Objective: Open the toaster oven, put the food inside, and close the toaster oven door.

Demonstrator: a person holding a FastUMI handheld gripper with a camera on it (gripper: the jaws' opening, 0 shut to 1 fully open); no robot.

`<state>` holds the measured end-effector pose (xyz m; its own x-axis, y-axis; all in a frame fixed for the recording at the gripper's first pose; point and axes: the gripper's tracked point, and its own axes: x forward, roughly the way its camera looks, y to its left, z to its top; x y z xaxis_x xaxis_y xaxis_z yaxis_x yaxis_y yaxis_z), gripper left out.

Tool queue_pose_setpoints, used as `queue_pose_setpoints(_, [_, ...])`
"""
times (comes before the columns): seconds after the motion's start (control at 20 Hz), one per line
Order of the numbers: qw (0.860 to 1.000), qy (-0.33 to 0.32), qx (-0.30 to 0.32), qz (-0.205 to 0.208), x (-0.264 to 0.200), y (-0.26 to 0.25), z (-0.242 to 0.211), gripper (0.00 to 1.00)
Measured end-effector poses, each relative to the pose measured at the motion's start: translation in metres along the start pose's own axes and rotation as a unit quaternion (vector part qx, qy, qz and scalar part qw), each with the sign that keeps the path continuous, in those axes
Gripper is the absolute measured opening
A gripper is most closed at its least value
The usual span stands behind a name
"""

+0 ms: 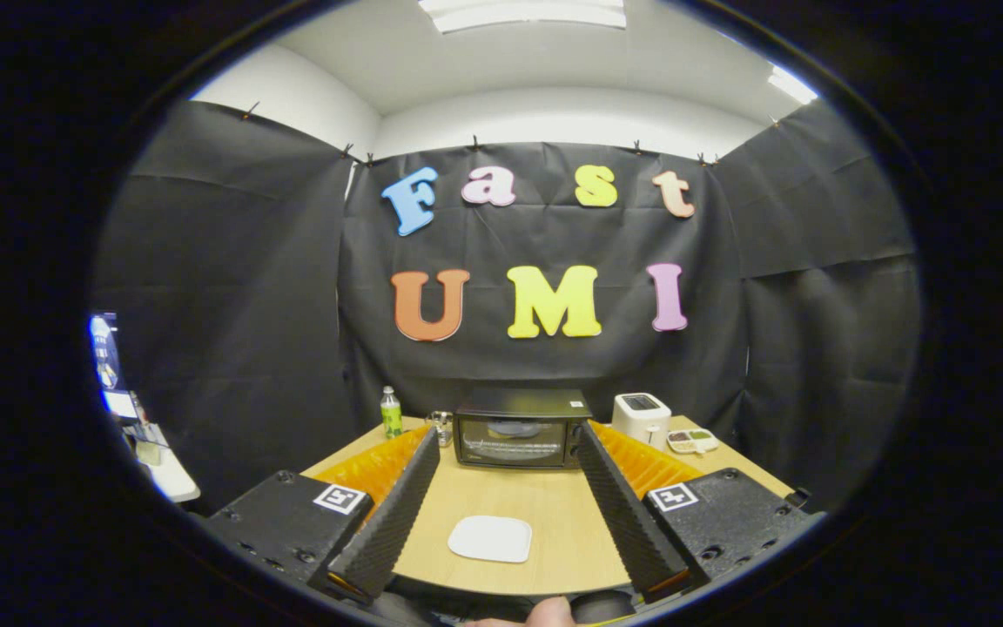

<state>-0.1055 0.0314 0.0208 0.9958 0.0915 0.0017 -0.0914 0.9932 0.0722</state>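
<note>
Toaster oven (521, 428): a black box at the far end of the wooden table (554, 522), against the booth wall, between the bottle (391, 413) and the white toaster (641, 417).
Door: shut, with a glass front; the handle is too small to make out.
How it will feel: I think the box is heavy and stays put, and the door is stiff and swings on a hinge; pull gently by the door's top edge.
Food: maybe on the small dish (692, 441) by the toaster; hard to tell.
White plate (491, 538): flat, between the fingers, nothing on it.
Gripper (506, 501): fingers spread wide apart, holding nothing, well back from the oven.
</note>
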Motion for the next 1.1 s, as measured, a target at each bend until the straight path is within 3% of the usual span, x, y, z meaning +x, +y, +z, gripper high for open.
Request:
queue_pose_setpoints(0.15, [1.0, 0.011, -0.004, -0.016, 0.002, 0.001, -0.006, 1.0])
queue_pose_setpoints(1.1, [0.999, 0.039, 0.018, -0.014, 0.027, -0.001, -0.023, 1.0])
